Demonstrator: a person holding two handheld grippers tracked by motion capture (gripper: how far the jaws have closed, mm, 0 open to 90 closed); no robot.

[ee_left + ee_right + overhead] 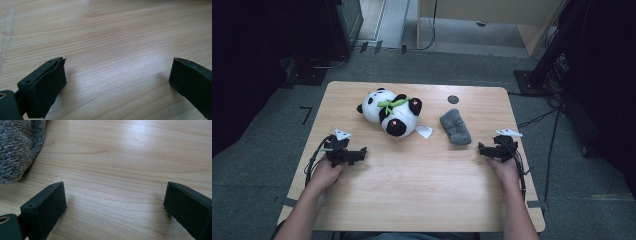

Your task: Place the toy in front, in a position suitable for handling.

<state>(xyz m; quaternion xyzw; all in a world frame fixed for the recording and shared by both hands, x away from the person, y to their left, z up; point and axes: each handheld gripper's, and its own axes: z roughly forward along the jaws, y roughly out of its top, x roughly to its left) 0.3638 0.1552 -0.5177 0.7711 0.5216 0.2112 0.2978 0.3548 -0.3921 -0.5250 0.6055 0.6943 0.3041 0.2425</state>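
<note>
Both jaws spread and empty, the left gripper (362, 153) and right gripper (482, 148) rest low near the tabletop's (422, 190) side edges, seemingly poised for the grey sock (455, 127) beside the panda (391, 111) toward the far edge

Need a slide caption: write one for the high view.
Two hand-held open grippers, left gripper and right gripper, rest on a wooden table near a panda plush and grey sock.
</note>
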